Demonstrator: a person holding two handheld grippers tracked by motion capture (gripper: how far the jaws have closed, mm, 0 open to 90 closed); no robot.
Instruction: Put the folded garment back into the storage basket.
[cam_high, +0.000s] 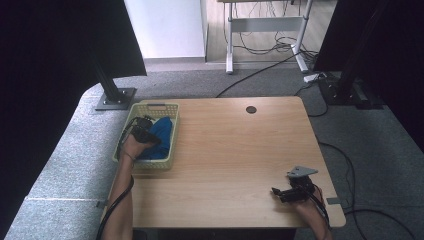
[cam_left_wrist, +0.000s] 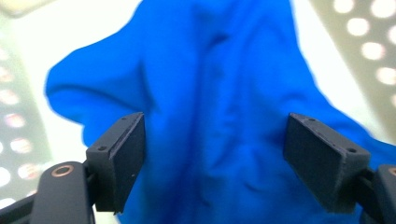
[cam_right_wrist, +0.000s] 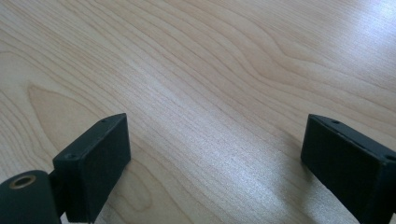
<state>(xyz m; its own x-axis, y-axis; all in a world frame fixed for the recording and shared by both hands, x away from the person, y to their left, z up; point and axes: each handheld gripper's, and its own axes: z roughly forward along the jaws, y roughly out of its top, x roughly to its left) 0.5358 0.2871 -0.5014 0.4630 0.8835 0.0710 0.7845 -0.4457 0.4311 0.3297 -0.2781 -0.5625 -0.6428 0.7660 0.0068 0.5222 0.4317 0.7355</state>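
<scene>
Wooden table on grey carpet, black curtains around.

A bright blue cloth, soft and rumpled into folds, lies bunched inside the pale green perforated basket at the table's left edge, its creased middle rising toward the far end and one lobe spreading to the side.

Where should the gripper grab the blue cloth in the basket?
Probably the raised fold in the middle of the blue cloth, coming down from above. It lies crumpled inside the basket, whose walls block the sides, and the open left gripper already straddles that fold.
</scene>
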